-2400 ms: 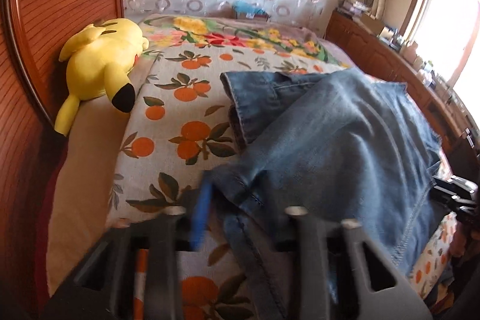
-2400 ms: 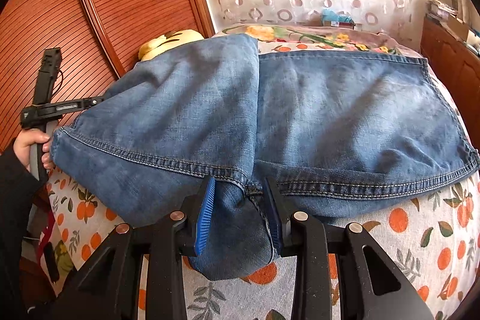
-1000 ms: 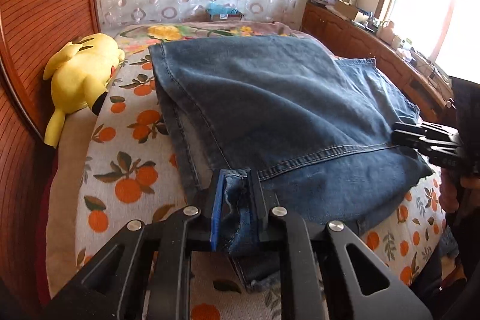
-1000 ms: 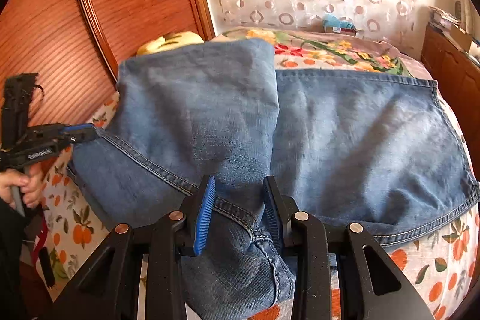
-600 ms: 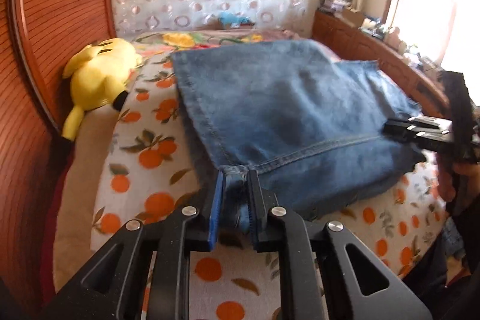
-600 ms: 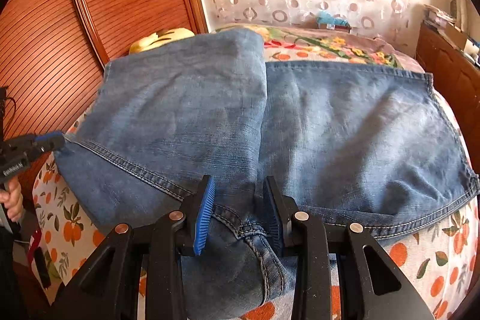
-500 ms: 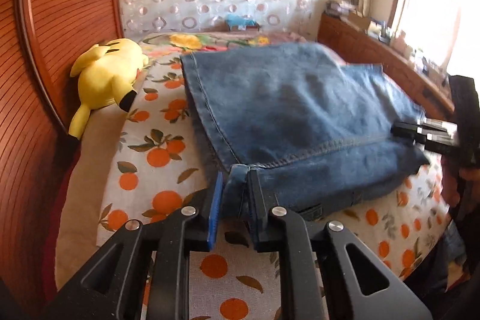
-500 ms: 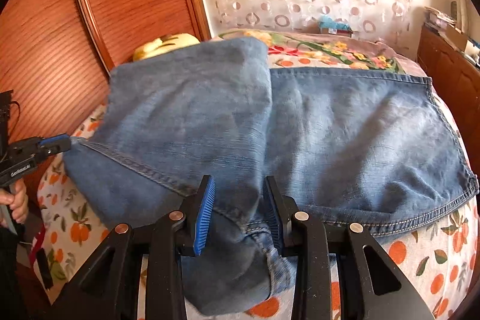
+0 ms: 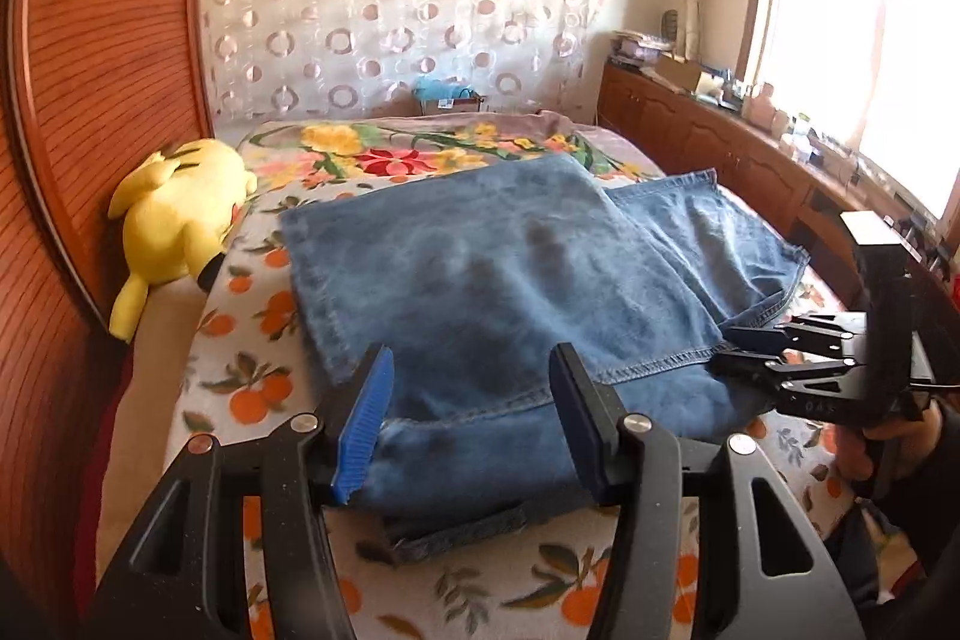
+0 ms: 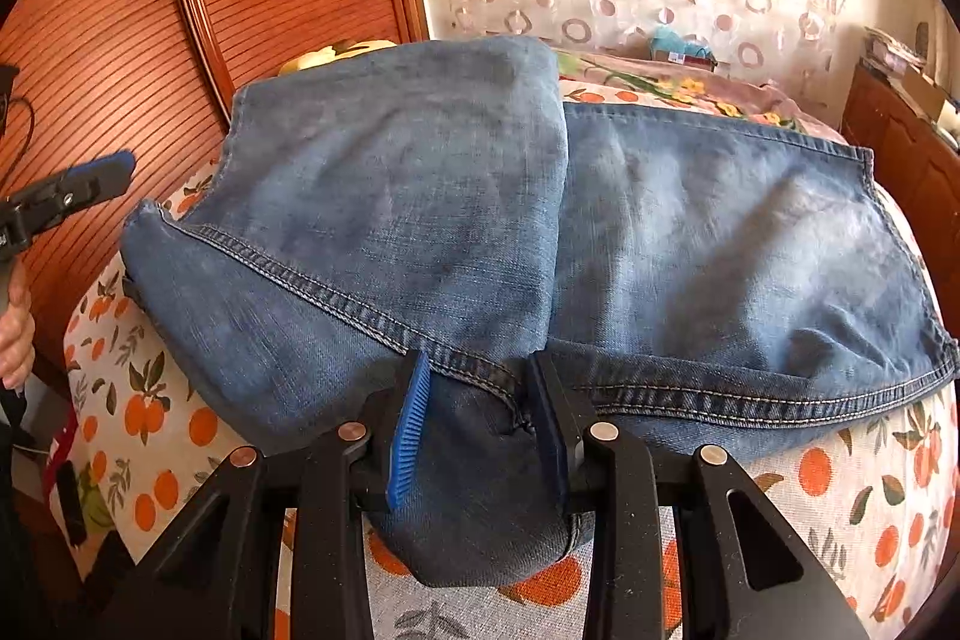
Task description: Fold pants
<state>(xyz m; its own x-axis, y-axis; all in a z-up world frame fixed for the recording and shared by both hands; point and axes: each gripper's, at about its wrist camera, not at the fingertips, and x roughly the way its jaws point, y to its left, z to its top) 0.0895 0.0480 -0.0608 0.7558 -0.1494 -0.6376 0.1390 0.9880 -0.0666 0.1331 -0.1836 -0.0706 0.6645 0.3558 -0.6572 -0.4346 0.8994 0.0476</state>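
Note:
Blue denim pants lie folded on the bed, the top layer laid over the lower one. My left gripper hovers over their near edge, its jaws opening; the denim lies below between the blue pads, and they do not press on it. From the right wrist view the left gripper stands apart from the free corner of the pants. My right gripper is shut on a bunched seam at the other near corner, and it also shows as the right gripper at the denim's right edge.
A yellow plush toy lies at the bed's left by the wooden headboard. The orange-print bedspread surrounds the pants. A wooden cabinet runs under the window on the right. A person's hand holds the left tool.
The folded layer was carried over and laid flat. My left gripper then let go of its denim corner, opened wide and drew back. The right gripper kept its hold.

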